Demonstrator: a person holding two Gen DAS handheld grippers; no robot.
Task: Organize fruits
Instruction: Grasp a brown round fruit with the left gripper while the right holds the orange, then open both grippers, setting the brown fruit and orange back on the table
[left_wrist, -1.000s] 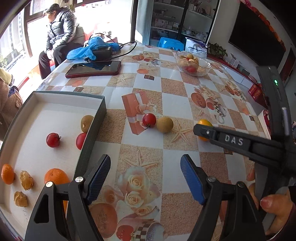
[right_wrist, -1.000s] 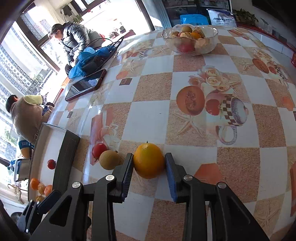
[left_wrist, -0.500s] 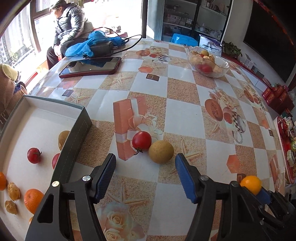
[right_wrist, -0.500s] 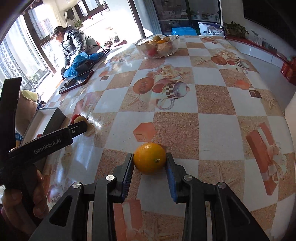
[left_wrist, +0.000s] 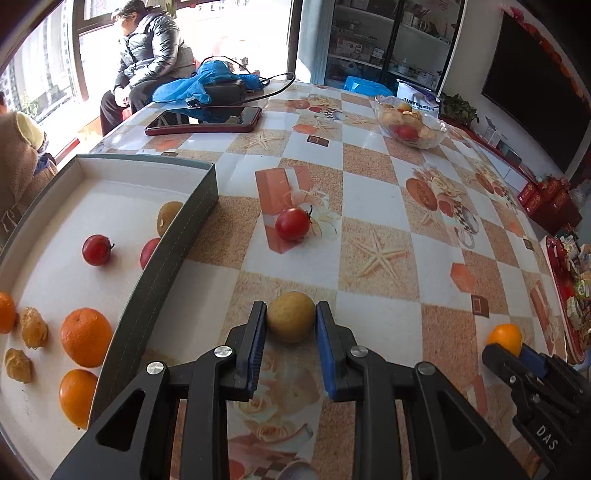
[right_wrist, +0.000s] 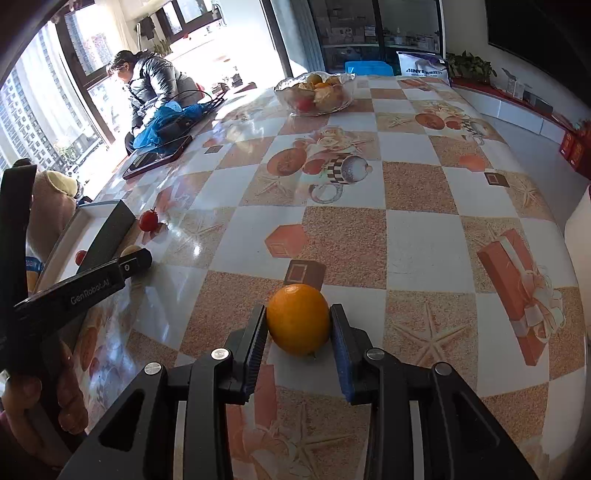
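Left wrist view: we grip the tan fruit (left_wrist: 291, 320) on the table (left_wrist: 373, 206) in the left claw (left_wrist: 291, 334); round, it may squirt free. Right claw (right_wrist: 298, 328) clamps the orange (right_wrist: 297, 318), far right of the box (left_wrist: 177, 236).

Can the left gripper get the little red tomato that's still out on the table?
Probably not right now. The left gripper is already shut on the tan round fruit. The red tomato sits just beyond it on the table with nothing in between, so once that fruit is dropped off, it looks easy to reach.
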